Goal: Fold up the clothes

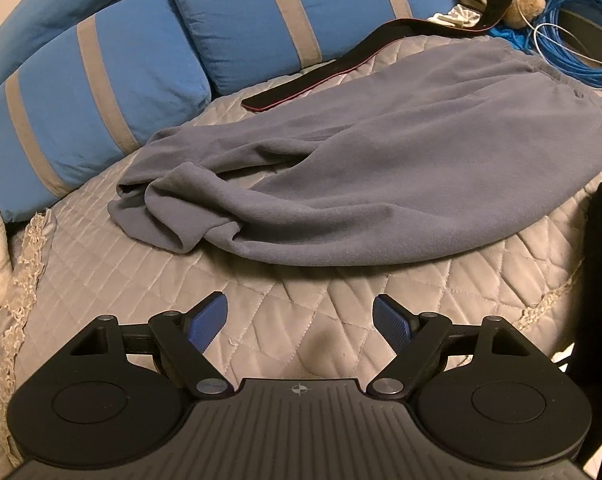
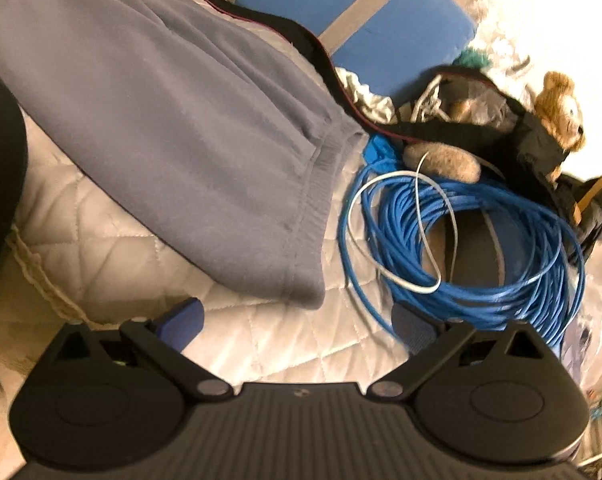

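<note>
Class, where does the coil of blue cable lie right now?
In the right wrist view, the blue cable coil lies on the quilt, right of the grey garment's waistband, below the teddy bear.

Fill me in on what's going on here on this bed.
A person with a gripper in each hand is set to fold the grey-blue sweatpants spread on the quilted bedspread. Both the left gripper and the right gripper are open and hold nothing, just short of the fabric. The legs lie bunched near the blue striped pillows; the waistband lies beside a coil of blue cable. Nothing looks folded yet.
</note>
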